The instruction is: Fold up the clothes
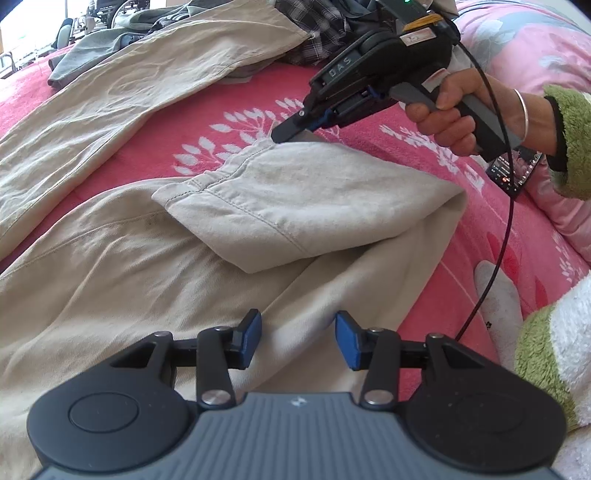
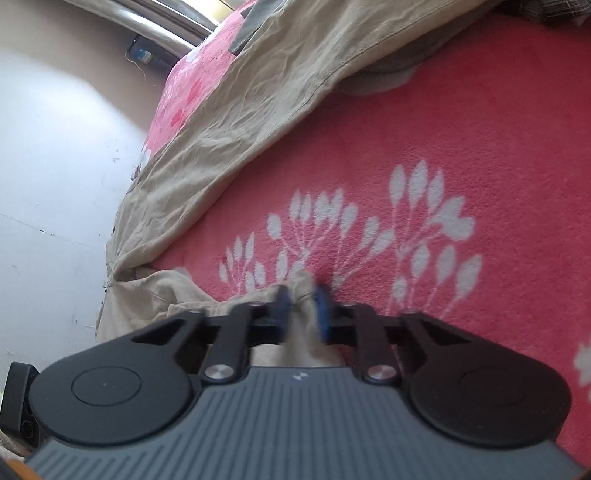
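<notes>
Two claws are at work on one pair of beige trousers, and each sits where its job needs it. The right gripper has its blue pads drawn in on a pinch of the hem of the folded-over leg, the cloth bunched up between them; the grip is at the hem's far corner, seemingly so the whole leg end follows when that corner is carried. A hand in a fuzzy green sleeve holds that tool low, nearly touching the pink bedspread. The left gripper hangs just above the broad part of the trousers with its jaws apart and nothing between them, placed, I judge, to press or catch the cloth once the leg settles. The leg end lies doubled back across the trouser body, near the middle of the bed. The other leg stretches toward the bed's far left corner. At the far edge lie a grey garment and a plaid one. A phone rests by the right edge
</notes>
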Motion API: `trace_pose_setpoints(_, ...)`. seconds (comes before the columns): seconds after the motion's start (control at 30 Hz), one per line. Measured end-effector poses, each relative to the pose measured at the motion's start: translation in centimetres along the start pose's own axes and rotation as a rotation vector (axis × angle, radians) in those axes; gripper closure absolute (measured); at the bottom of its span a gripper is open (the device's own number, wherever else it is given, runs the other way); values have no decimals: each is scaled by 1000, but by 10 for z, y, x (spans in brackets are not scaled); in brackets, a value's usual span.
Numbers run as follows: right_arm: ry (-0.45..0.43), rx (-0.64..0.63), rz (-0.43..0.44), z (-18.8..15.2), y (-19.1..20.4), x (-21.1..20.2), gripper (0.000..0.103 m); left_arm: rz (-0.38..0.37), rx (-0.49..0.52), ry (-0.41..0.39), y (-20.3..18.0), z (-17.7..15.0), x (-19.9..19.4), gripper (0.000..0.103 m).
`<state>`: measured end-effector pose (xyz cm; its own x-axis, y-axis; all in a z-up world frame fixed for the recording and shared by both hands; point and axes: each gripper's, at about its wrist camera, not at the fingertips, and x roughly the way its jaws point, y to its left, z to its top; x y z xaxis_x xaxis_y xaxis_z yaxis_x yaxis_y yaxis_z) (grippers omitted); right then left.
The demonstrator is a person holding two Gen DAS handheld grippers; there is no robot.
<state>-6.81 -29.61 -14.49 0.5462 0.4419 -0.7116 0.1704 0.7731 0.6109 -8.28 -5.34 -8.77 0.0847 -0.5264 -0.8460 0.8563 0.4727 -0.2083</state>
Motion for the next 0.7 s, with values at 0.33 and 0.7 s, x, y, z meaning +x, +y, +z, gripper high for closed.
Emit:
trace_pose_setpoints(0.33, -392, 152, -53, -30, -29, -173, 98, -43, -9, 9, 2, -5, -11, 52)
trace_pose_setpoints(0.7, -334, 425, -675, -139, -119, -212, 92, -44, 47, 51, -8, -9, -13, 46)
